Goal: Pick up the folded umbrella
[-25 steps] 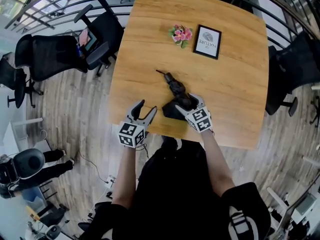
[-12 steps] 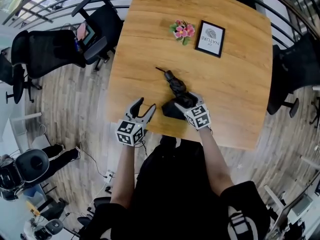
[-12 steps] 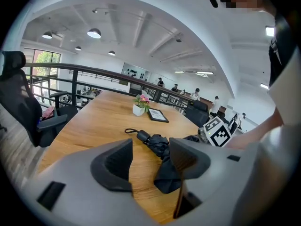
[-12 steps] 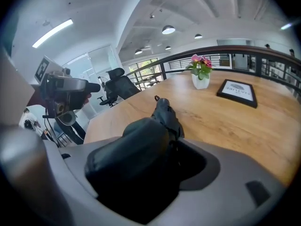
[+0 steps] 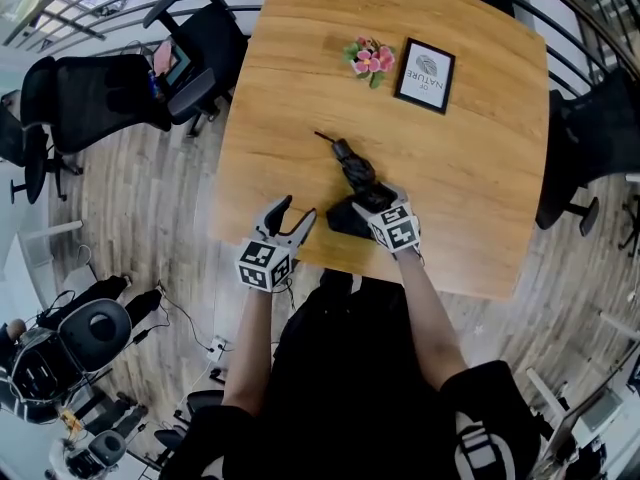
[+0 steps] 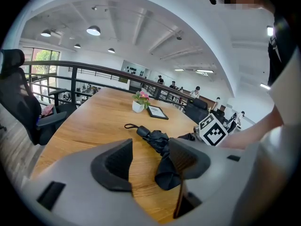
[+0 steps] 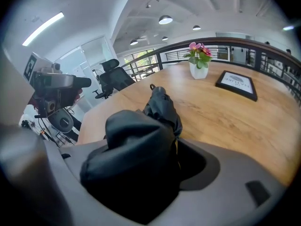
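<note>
Head view: black folded umbrella (image 5: 352, 173) lies slantwise on the desk (image 5: 470, 168), nearer the person than the flower pot (image 5: 366, 60). Left gripper view: left tongs (image 6: 151, 160) spread, empty; the umbrella's strap loop (image 6: 128, 125) shows. Right gripper view: right tongs (image 7: 157, 157) pinch its bunched fabric

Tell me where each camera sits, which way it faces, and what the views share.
Head view: on the person's head, looking steeply down at the table; shows torso, left gripper, right gripper.
Left gripper view: on the left gripper, facing across the table past open jaws; shows right forearm.
Right gripper view: on the right gripper, facing the flower pot along the gripped folded umbrella.
Shared: all show the folded umbrella.
</note>
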